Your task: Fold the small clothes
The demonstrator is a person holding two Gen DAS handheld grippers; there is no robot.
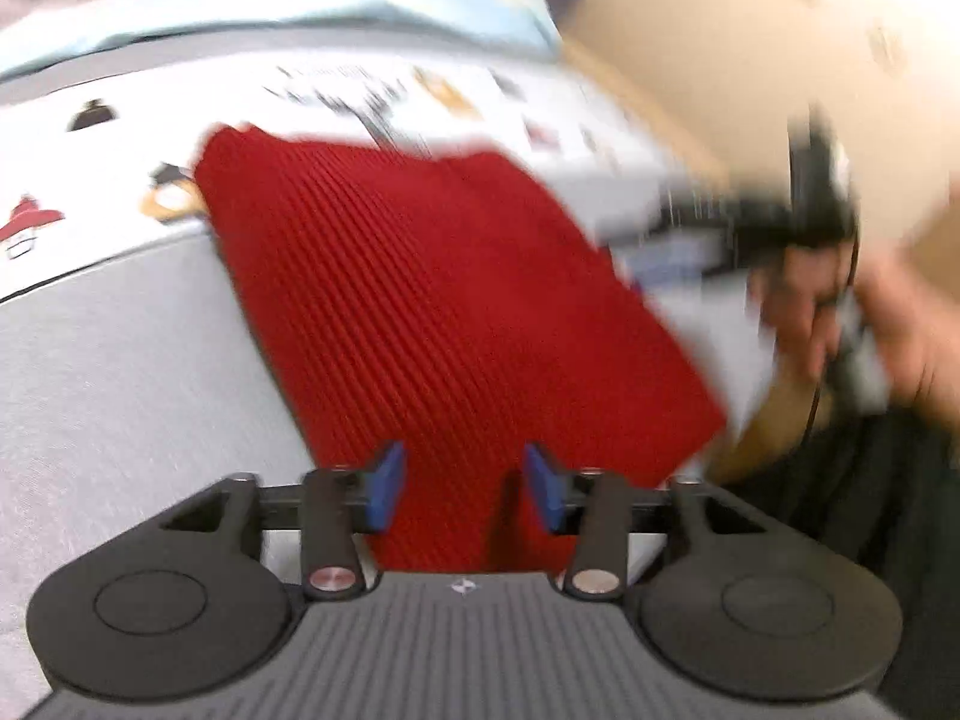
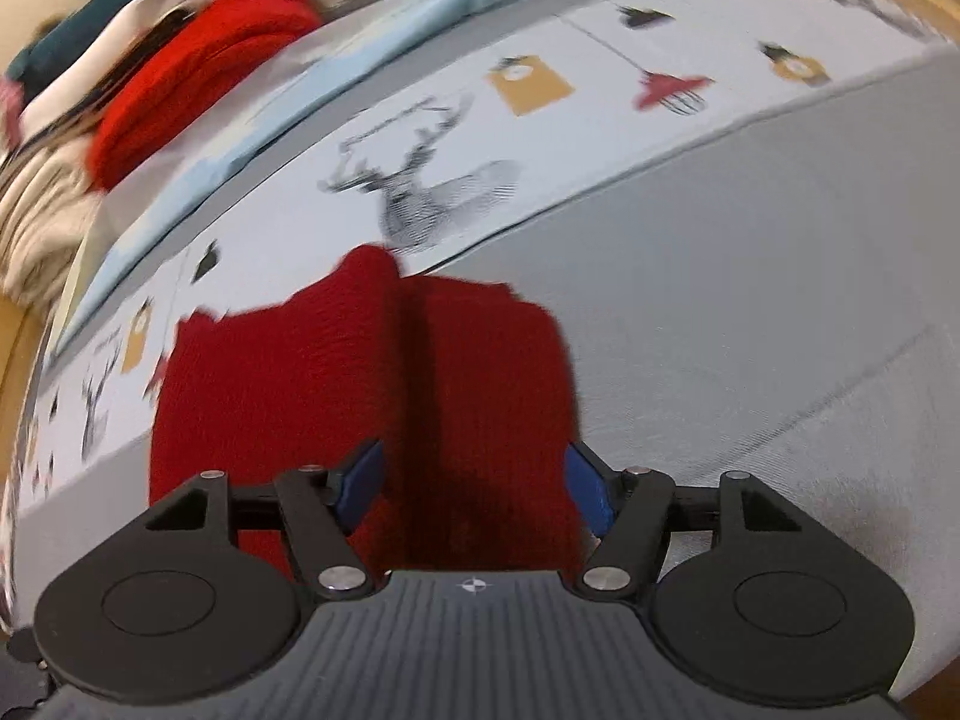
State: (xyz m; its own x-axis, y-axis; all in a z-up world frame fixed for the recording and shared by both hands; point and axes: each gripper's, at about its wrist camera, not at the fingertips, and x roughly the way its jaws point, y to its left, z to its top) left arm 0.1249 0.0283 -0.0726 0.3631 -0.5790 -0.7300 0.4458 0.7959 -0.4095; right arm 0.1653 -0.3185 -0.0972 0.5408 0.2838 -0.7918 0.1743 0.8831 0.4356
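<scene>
From the left wrist camera I see the left gripper (image 1: 462,483) with its blue pads (image 1: 384,483) spread apart and nothing between them; it hangs over the near edge of the red knit garment (image 1: 444,282). That garment lies flat, folded into a rough rectangle, its ribs running from about 11 o'clock down to 5 o'clock across the view. It rests on the grey cloth (image 1: 120,372) covering the surface, and its far corner at 11 o'clock overlaps the white printed band (image 1: 90,180) with small hats and figures. At 3 o'clock the right gripper (image 1: 774,222) shows only as a dark blur, held in the person's hand (image 1: 852,324), just beside the garment's right edge; I cannot tell from here whether it touches the fabric.

The right wrist camera gives a clearer answer on its fingers: they are released, blue pads (image 2: 360,483) wide apart, with the red knit garment (image 2: 372,378) lying beneath and ahead of them, a dark crease running up its middle toward 12 o'clock. A stag print on the white printed band (image 2: 420,192) sits just beyond it. At 10 o'clock a pile of clothes (image 2: 198,72), red on top, stands well apart.
</scene>
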